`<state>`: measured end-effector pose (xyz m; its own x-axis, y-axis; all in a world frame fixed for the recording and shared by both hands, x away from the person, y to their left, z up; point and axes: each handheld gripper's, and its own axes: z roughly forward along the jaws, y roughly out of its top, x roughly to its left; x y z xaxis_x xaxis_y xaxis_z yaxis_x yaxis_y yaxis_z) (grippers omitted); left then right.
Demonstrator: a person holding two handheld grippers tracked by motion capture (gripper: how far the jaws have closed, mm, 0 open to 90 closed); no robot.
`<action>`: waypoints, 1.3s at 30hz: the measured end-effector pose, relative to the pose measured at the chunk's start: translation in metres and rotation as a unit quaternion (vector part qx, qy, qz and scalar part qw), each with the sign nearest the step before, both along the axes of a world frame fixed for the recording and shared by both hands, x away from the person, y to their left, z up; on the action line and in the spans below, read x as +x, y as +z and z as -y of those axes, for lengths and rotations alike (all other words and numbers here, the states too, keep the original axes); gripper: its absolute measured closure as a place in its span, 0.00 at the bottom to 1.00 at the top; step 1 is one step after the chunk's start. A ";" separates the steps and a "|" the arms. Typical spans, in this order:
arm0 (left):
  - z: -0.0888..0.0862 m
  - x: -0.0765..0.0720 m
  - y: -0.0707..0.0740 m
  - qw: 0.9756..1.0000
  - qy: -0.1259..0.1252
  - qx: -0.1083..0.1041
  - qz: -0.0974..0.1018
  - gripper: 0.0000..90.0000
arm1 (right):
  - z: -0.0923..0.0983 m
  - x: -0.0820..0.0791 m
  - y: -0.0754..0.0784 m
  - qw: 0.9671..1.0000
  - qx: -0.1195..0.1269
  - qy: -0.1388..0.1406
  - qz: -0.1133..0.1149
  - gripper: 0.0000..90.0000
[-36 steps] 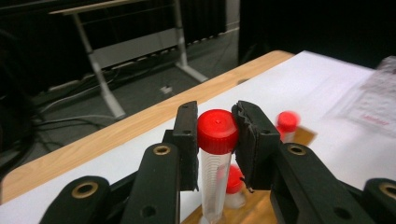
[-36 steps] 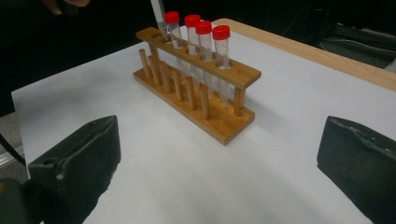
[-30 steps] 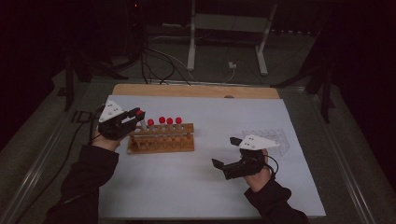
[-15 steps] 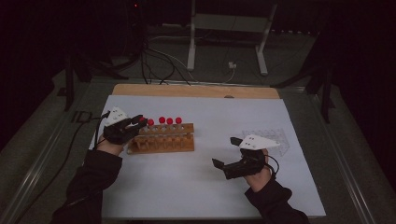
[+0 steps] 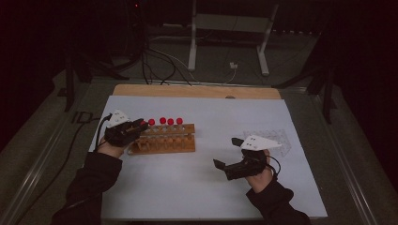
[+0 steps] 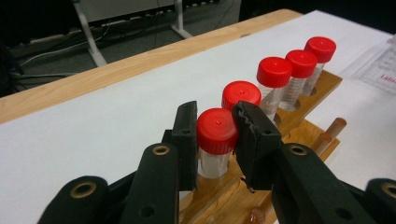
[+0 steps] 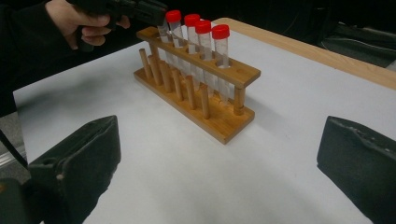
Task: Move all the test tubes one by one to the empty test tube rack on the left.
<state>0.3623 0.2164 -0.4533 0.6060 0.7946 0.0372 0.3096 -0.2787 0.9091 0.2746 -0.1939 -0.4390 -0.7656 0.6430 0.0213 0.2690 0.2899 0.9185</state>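
Left tool (image 6: 217, 135) clamped on the red cap of the end tube (image 6: 217, 131), pads tight on both sides of the cap. That tube stands upright in the end hole of the wooden rack (image 6: 322, 84), at the rack's left end in the high view. Four more red-capped tubes (image 6: 274, 72) run in a row behind it, one per hole, all upright. Lower rail of the rack carries a line of wooden pegs (image 7: 187, 91).

Right tool (image 7: 219, 163) gaping wide, nothing between the jaws, hovering over bare white sheet (image 5: 187, 187) well apart from the rack.

Printed paper (image 6: 380, 63) at the far right of the bench (image 5: 197, 90): red lettering at its edge starts "Lab", rest cut off; other print too small to read. No brand marks legible on tubes or rack.
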 end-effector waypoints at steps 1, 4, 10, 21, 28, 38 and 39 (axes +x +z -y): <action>-0.001 0.000 0.001 1.000 0.001 -0.004 -0.002 0.76 | 0.000 0.000 0.000 1.000 0.001 0.000 0.001 0.00; -0.004 -0.006 0.005 1.000 -0.009 -0.018 0.001 0.66 | 0.002 -0.001 0.001 1.000 0.002 -0.002 0.001 0.00; -0.007 -0.023 0.013 0.999 -0.028 -0.031 -0.004 0.41 | 0.006 -0.001 0.001 1.000 0.002 -0.009 0.004 0.00; 0.008 -0.054 0.011 0.993 -0.112 -0.023 -0.032 0.05 | 0.018 -0.001 -0.007 1.000 -0.003 -0.027 0.002 0.00; 0.017 -0.067 -0.003 0.988 -0.149 -0.018 -0.044 0.02 | 0.019 -0.006 -0.012 0.999 -0.017 -0.036 0.019 0.00; 0.031 -0.085 -0.024 0.983 -0.178 -0.006 -0.036 0.02 | 0.025 -0.006 -0.026 0.999 -0.020 -0.038 -0.008 0.00; 0.032 -0.087 -0.026 0.983 -0.181 -0.006 -0.036 0.02 | 0.025 -0.006 -0.027 0.999 -0.022 -0.039 -0.009 0.00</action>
<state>0.2757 0.1846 -0.4790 0.8497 0.5268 -0.0231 0.2549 -0.3721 0.8925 0.2685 -0.2190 -0.4657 -0.7135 0.7006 0.0042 0.3077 0.3080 0.9003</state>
